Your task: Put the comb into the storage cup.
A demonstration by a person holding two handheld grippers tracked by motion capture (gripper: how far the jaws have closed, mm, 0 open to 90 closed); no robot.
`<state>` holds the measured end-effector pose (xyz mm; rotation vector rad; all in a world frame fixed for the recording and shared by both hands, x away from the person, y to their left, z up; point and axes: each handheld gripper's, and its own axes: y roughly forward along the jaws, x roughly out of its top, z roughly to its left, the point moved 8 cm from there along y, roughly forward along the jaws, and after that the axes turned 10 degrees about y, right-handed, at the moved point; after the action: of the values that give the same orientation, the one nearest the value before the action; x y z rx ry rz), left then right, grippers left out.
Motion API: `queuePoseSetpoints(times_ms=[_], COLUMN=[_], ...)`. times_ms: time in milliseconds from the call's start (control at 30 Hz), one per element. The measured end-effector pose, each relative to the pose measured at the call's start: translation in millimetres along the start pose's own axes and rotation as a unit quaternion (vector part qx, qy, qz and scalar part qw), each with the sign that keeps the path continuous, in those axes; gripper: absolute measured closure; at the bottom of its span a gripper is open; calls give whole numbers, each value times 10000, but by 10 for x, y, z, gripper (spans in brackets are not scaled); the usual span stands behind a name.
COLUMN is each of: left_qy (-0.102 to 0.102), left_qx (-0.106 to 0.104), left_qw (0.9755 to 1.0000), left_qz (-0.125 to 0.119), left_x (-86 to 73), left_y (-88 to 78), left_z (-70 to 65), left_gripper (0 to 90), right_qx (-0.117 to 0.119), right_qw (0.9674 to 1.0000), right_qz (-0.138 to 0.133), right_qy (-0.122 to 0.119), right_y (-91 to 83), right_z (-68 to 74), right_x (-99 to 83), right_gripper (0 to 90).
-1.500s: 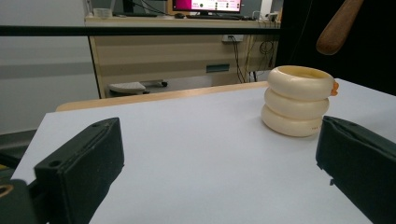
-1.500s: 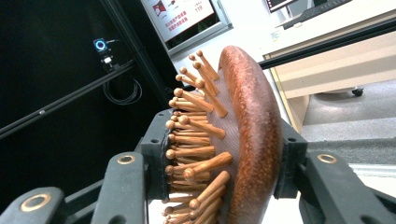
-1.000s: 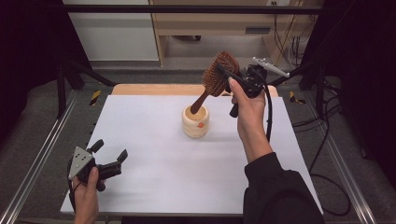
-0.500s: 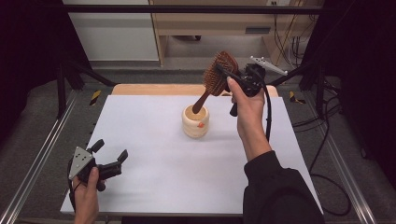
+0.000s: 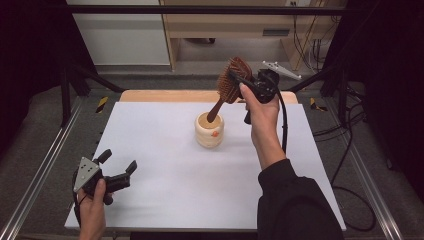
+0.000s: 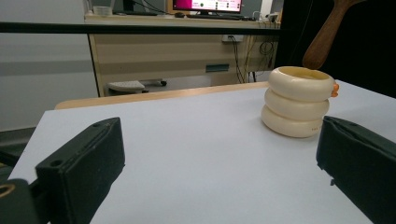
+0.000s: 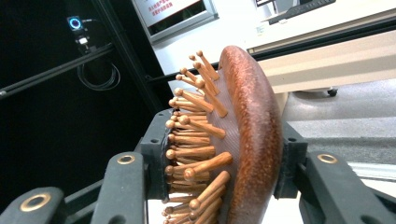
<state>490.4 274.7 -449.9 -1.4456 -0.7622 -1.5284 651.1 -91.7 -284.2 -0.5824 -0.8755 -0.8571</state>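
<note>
Cream ribbed ceramic cup (image 5: pixel 209 131) stands mid-table on the white tabletop (image 5: pixel 165 165), with the handle tip of the brown wooden bristle hairbrush (image 5: pixel 231 81) dipping into its mouth. Raised above and right of the cup, the right gripper (image 5: pixel 245 85) clamps the brush head, while the left gripper (image 5: pixel 120 167) rests low at the near-left corner, jaws wide and empty.

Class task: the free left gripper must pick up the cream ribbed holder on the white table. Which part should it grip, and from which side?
Grip the cream ribbed holder across its stacked rings, coming level from the left gripper side: its grooves seat the jaws, and the wooden hairbrush handle blocks the mouth.
</note>
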Motion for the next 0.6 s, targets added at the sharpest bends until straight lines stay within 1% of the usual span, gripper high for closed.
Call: queuePoseSetpoints(times_ms=[267, 433, 500, 567, 600], left_qy=[-4, -9, -8, -10, -11], left_qx=[-12, -21, -23, -26, -26], left_qw=[10000, 10000, 10000, 10000, 10000], left_qz=[5, 4, 9, 13, 5], left_x=[-2, -5, -6, -7, -5], left_y=[2, 3, 5, 7, 6], left_z=[-2, 0, -1, -3, -4], left_gripper=[14, 14, 14, 14, 14], right_qx=[-31, -94, -97, -111, -158], right_qw=[10000, 9998, 9999, 9998, 9997], right_qz=[66, 107, 108, 157, 190], right_qy=[-64, -105, -94, -24, -46], right_y=[80, 144, 157, 188, 217], right_z=[-24, -60, -71, -95, -115], right_x=[-57, -93, -104, -140, -167], right_gripper=[514, 514, 514, 513, 514])
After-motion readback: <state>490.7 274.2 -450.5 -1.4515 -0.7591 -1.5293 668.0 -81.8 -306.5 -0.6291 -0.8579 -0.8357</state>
